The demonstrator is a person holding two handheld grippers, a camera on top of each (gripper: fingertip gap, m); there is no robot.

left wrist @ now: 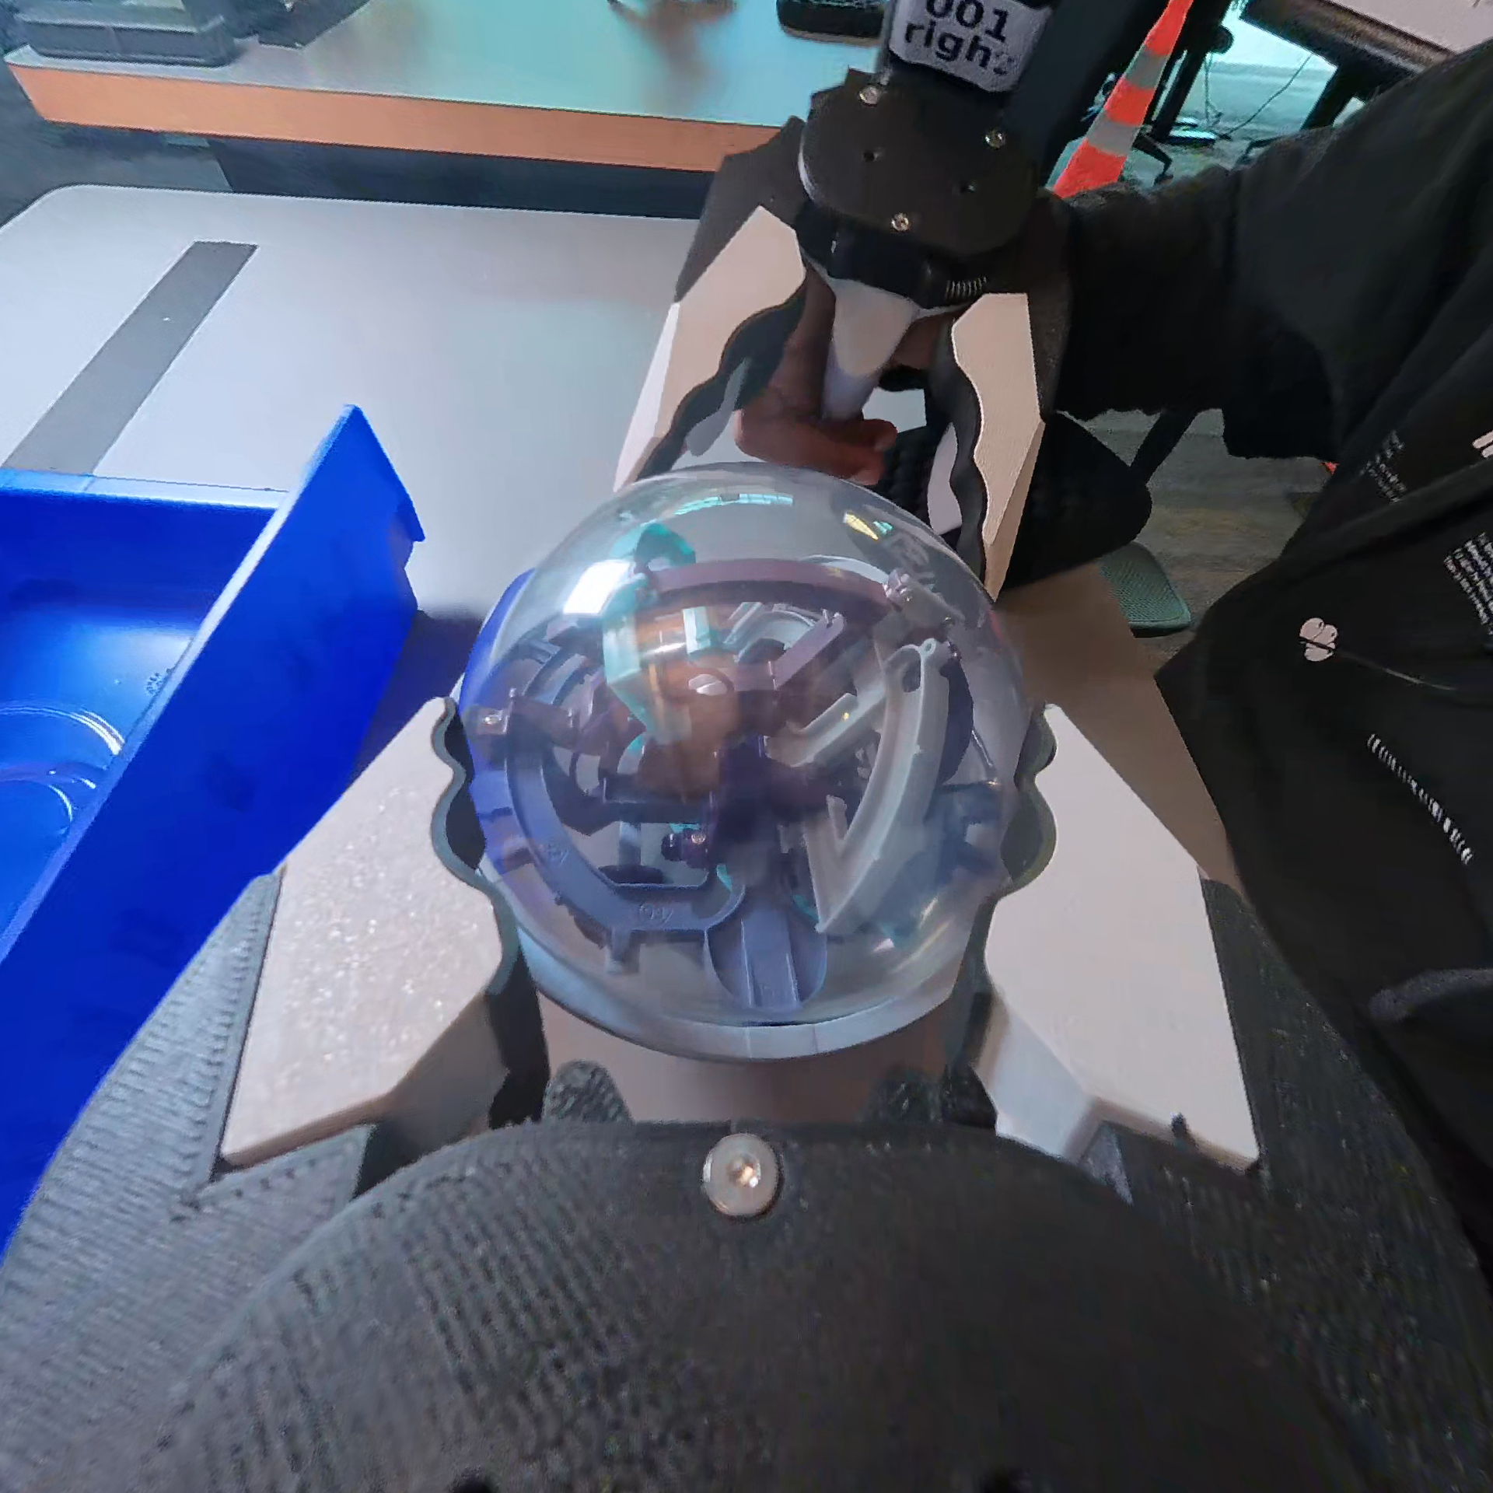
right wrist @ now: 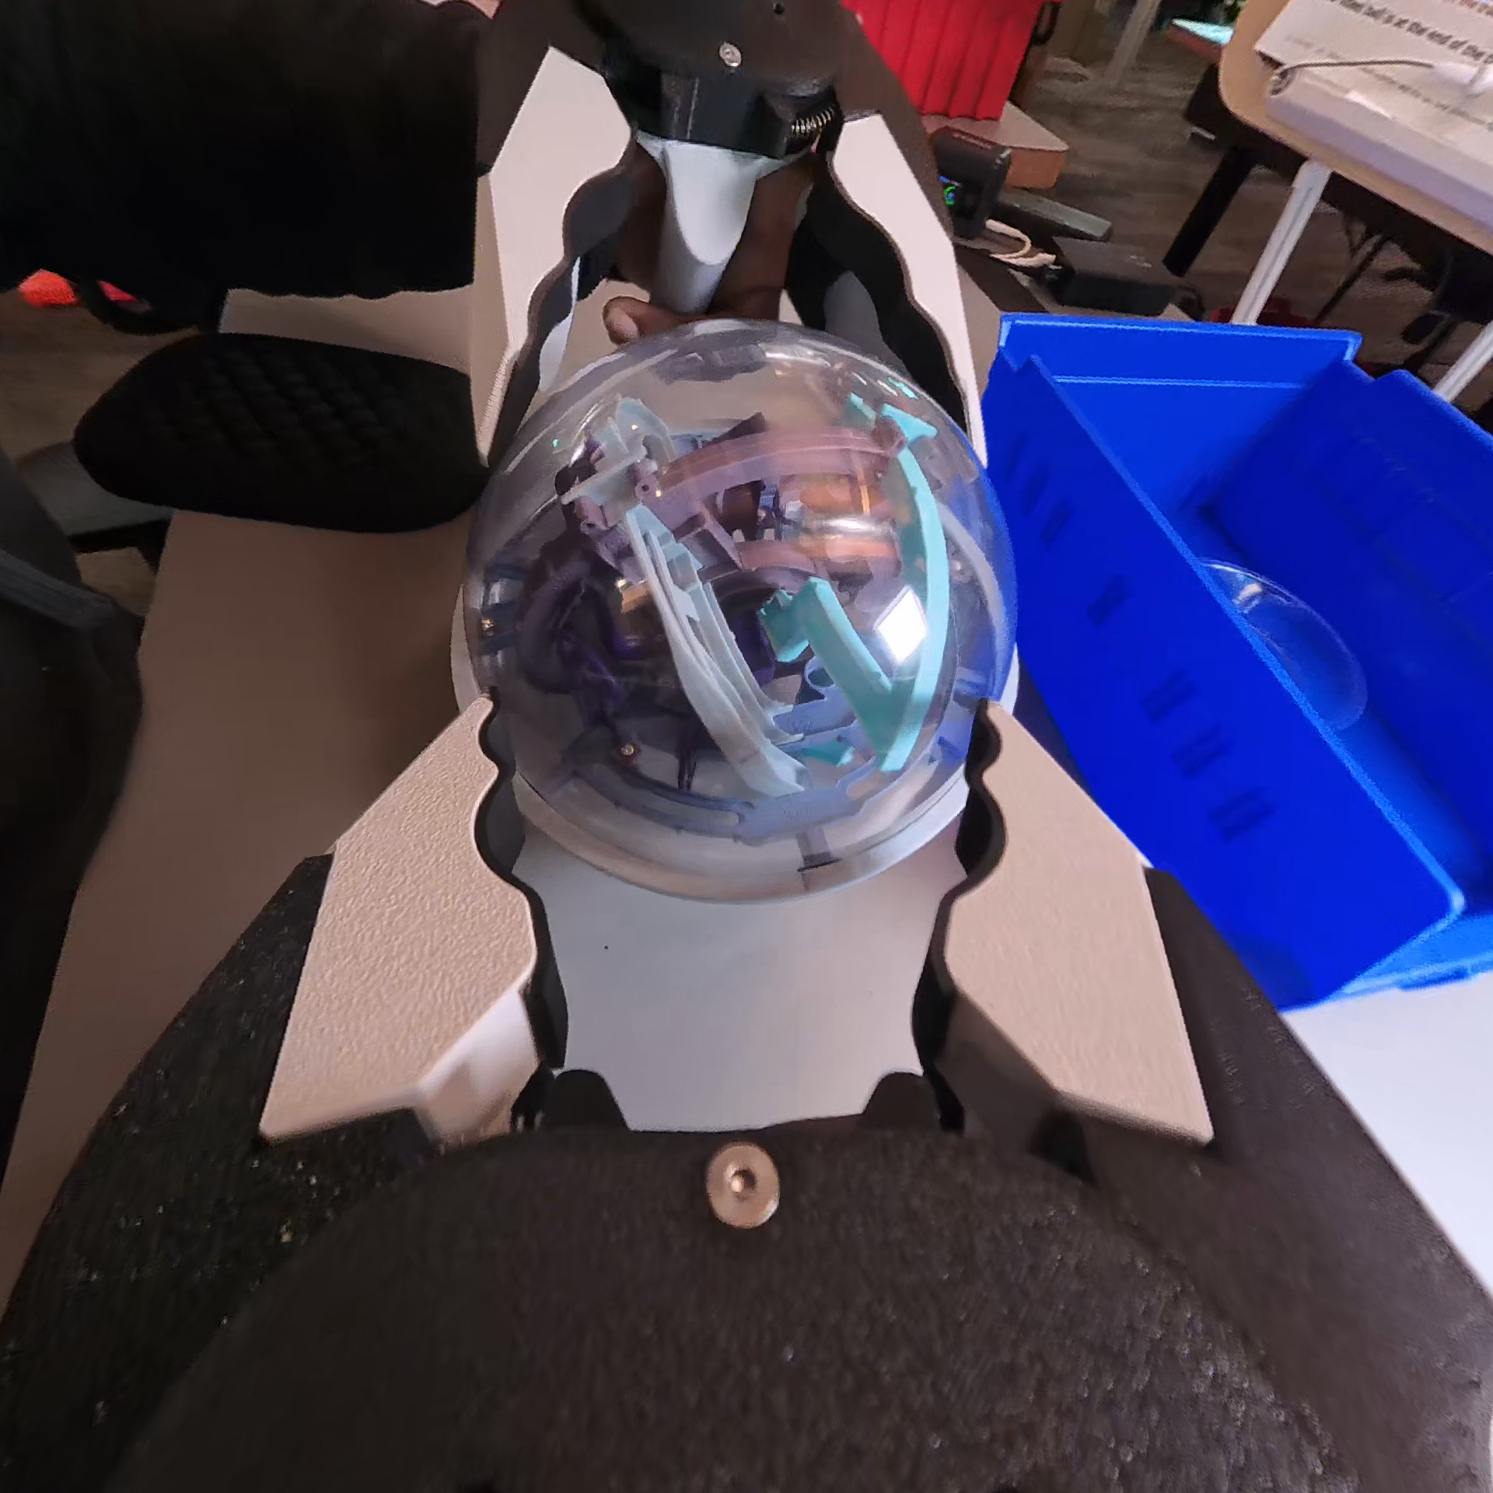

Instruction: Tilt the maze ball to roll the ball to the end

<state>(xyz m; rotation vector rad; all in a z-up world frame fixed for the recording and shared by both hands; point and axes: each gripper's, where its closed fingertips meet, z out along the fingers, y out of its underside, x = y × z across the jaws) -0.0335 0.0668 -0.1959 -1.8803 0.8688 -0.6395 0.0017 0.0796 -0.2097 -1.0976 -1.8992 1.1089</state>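
Bin (left wrist: 202, 727), blue, just beside maze ball (left wrist: 743, 759); both claws grip ball.

small ball inside maze ball (left wrist: 739, 759) indiscernible, blue bin (left wrist: 161, 727) cut by left edge, its contents unclear

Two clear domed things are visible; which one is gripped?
The maze ball with coloured tracks inside, clamped by both the left gripper and the right gripper. The other clear dome lies untouched in the blue bin beside it.
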